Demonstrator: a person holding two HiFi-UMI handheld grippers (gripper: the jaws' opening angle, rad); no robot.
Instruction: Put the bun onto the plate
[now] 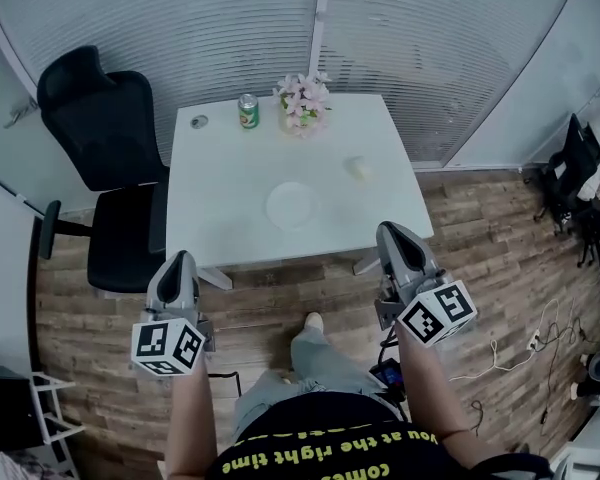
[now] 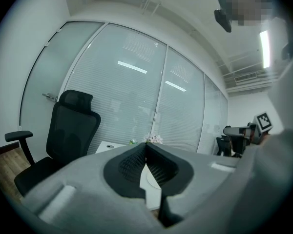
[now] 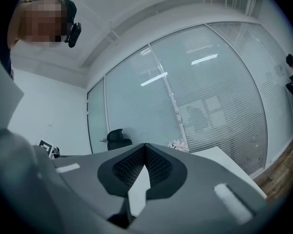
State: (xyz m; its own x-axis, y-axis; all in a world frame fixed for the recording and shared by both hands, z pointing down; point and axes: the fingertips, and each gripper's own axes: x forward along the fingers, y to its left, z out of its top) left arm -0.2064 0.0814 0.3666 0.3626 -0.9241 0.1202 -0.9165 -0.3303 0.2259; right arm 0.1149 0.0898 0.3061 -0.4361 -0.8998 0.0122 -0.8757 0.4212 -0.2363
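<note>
Bun [image 1: 358, 168] sits on the white table [image 1: 220, 230], right of centre, alone, apart from the plate [image 1: 292, 205], which lies near the table's middle. Soda can [image 1: 248, 111] and flower bunch [image 1: 303, 104] stand at the far edge, away from both.

Left gripper [image 1: 180, 259] and right gripper [image 1: 391, 230] hang short of the near table edge. Both are clenched tip to tip, with nothing between the jaws.

Judgement on the bun: small and pale, likely light and soft, easily crushed, surface not slippery. Too small from here to read its shape closely. Best taken across its widest middle, pads on opposite sides, low enough not to pinch off the top, squeeze kept gentle. Right gripper is on the bun's side; its jaws must open first.
</note>
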